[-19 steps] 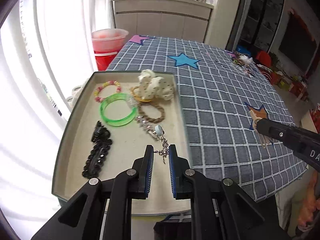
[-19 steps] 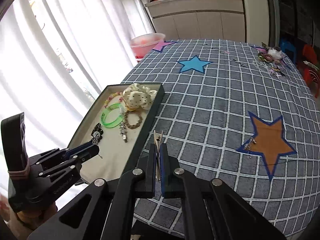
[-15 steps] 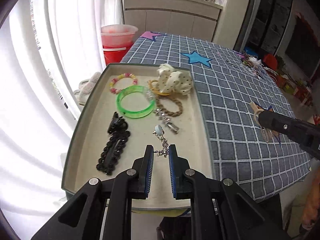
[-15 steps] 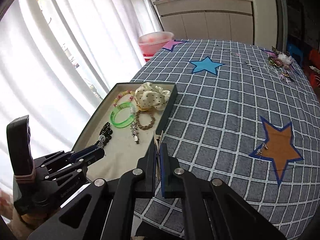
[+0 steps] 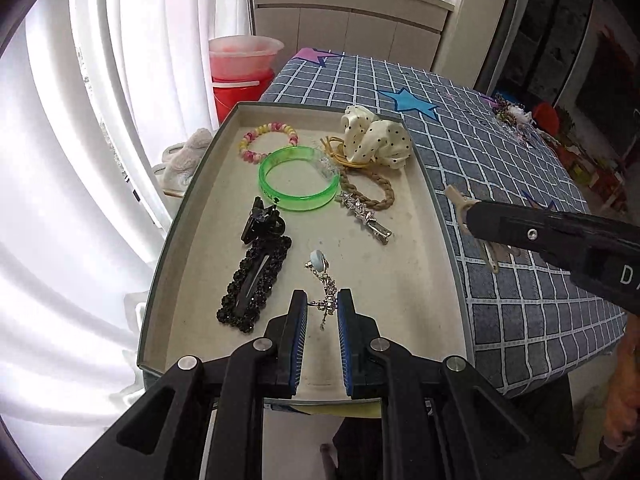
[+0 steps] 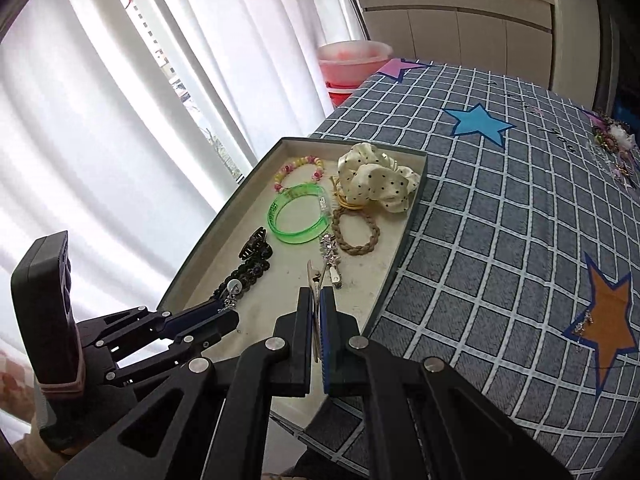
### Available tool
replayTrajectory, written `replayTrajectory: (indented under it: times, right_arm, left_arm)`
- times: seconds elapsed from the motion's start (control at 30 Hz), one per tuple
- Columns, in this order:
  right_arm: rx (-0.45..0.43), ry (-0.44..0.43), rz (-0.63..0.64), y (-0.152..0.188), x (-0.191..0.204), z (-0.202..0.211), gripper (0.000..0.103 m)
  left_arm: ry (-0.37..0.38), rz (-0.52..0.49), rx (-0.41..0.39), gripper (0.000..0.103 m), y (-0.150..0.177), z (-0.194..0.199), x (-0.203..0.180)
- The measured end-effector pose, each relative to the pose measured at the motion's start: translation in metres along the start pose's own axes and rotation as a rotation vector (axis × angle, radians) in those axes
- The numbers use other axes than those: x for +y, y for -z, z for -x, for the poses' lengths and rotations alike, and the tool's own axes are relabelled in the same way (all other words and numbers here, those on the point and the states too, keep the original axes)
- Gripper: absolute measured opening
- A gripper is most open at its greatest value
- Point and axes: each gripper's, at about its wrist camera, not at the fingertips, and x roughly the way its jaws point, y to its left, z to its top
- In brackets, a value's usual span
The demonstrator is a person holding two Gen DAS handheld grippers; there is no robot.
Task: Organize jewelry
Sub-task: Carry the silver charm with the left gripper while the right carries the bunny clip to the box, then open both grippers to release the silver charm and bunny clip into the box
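The left gripper (image 5: 322,304) is hovering over the near end of the tray (image 5: 440,216), its blue-padded fingers (image 5: 299,320) pinching the tail of a silver dangling earring (image 5: 322,280), whose pale round stud end is lying on the tray floor just ahead. The right gripper (image 6: 316,300) is reaching over the tray's near right side, its fingers (image 6: 327,320) pressed together on a beige alligator hair clip (image 6: 315,276) that is sticking out past the tips.

Just left of the earring, a black beaded snap clip (image 5: 256,280) is lying lengthwise, with a small black claw clip (image 5: 262,226) touching its far end. Toward the middle, a silver rhinestone clip (image 5: 365,216) is resting diagonally, its far end meeting a brown braided hair tie (image 5: 380,192). A green translucent bangle (image 5: 298,178) is sitting beside the braid, with a pink and yellow beaded bracelet (image 5: 268,140) just beyond it. At the far right corner, a cream polka-dot scrunchie (image 5: 376,140) is lying over a yellow elastic (image 5: 348,162).

The tray is standing at the left edge of the counter (image 6: 500,220), which is wearing a grey checked cloth with coloured stars. Well apart, at the far right, a heap of jewelry (image 6: 612,140) is waiting.
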Motion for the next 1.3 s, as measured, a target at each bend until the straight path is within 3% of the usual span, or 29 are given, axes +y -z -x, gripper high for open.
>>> replayTrajectory:
  times: [0.73,1.3]
  right_arm:
    - [0.173,-0.078,0.001,-0.004,0.005,-0.077,0.003]
    - [0.184,0.033,0.018,-0.026,-0.015,-0.103,0.003]
  left_arm:
    - [0.002,-0.015,0.090,0.023,-0.002,-0.038,0.002]
    - [-0.058,-0.048,0.074,0.023,-0.015,-0.052,0.005]
